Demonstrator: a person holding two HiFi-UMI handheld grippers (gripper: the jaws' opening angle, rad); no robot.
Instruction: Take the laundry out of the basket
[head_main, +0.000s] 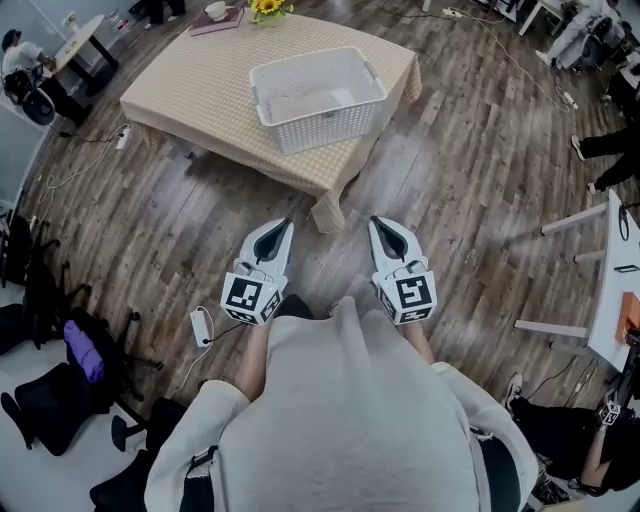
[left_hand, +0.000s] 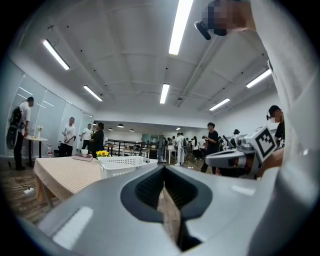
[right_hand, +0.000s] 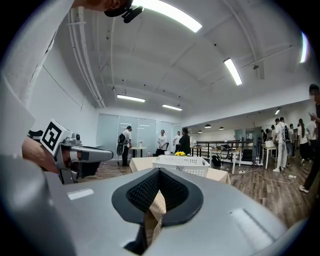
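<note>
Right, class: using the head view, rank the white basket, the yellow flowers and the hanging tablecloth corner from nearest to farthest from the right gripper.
1. The tablecloth corner, just ahead of the right gripper and slightly to its left.
2. The white basket, on the table's near half, further ahead.
3. The yellow flowers, at the table's far edge.

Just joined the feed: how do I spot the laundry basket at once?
Find the low beige-checked table on the wooden floor. The basket stands on its nearer right part. It is a white rectangular tub with perforated walls, far larger than the yellow flowers, book and cup at the far edge.
</note>
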